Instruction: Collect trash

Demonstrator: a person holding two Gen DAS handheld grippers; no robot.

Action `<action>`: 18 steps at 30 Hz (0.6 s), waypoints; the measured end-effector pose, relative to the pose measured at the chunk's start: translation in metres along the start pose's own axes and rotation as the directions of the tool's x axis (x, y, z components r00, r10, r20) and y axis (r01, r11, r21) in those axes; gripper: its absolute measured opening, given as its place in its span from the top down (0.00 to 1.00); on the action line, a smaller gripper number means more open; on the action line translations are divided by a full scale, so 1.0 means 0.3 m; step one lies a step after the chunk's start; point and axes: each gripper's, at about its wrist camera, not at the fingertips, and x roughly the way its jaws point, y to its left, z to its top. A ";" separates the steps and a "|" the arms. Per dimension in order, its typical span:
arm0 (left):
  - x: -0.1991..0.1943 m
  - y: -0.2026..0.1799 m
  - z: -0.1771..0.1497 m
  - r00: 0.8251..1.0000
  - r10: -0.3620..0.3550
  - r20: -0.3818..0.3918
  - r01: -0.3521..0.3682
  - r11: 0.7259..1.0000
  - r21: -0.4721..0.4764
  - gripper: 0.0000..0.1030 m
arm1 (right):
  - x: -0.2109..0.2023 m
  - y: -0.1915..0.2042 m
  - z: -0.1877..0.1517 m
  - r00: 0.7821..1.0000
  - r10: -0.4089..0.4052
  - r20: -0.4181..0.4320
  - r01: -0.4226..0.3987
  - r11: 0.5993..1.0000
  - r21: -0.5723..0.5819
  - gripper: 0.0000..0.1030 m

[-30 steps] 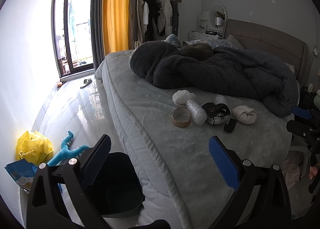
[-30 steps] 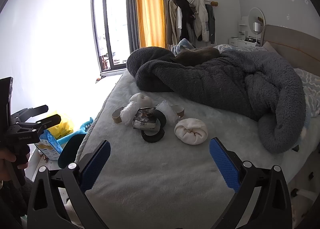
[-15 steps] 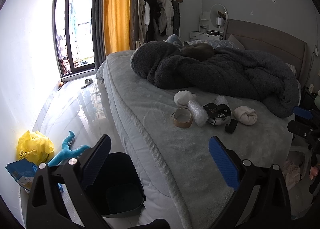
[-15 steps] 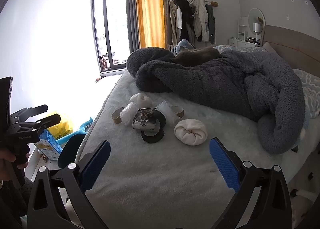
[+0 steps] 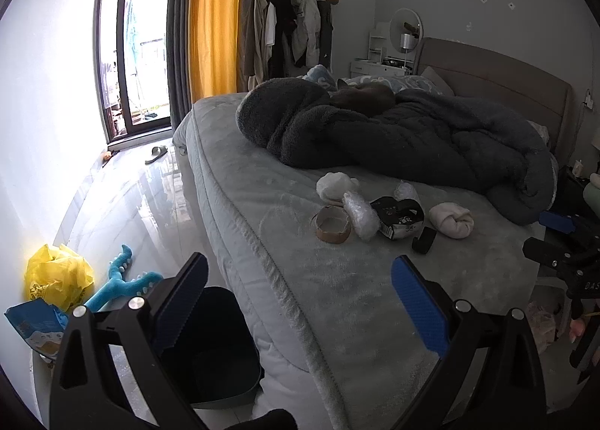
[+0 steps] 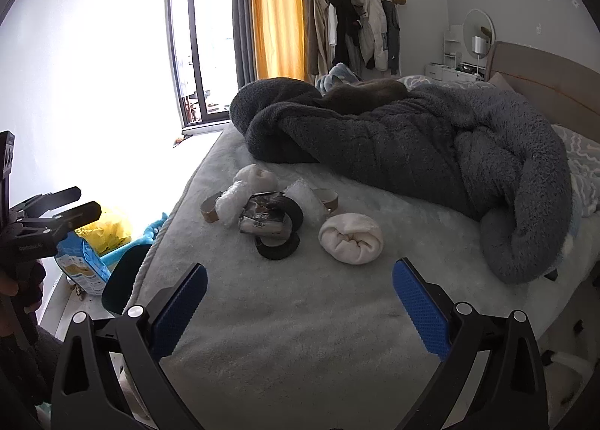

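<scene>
A pile of trash lies on the grey bed point(image 5: 262, 205): a cardboard tape core point(image 5: 333, 224), crumpled bubble wrap point(image 5: 360, 214), a dark snack wrapper point(image 5: 398, 218), a black tape ring point(image 6: 277, 244) and white wads point(image 6: 350, 237). A dark bin point(image 5: 221, 347) stands on the floor beside the bed. My left gripper point(image 5: 300, 302) is open and empty, above the bin and bed edge. My right gripper point(image 6: 300, 306) is open and empty over the bed, short of the pile.
A dark fleece blanket point(image 6: 412, 137) is heaped across the bed behind the trash. On the floor by the wall lie a yellow bag point(image 5: 56, 276), a blue toy point(image 5: 120, 283) and a blue packet point(image 5: 33, 328). The headboard point(image 5: 495, 73) is at the right.
Both views have shifted only slightly; the grippers stay open and nothing on the bed has moved.
</scene>
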 end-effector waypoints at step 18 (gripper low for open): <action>0.054 -0.009 0.007 0.995 -0.094 -0.034 0.094 0.996 -0.011 0.04 | 0.068 -0.011 0.057 0.999 0.026 -0.048 -0.026 0.999 0.019 0.09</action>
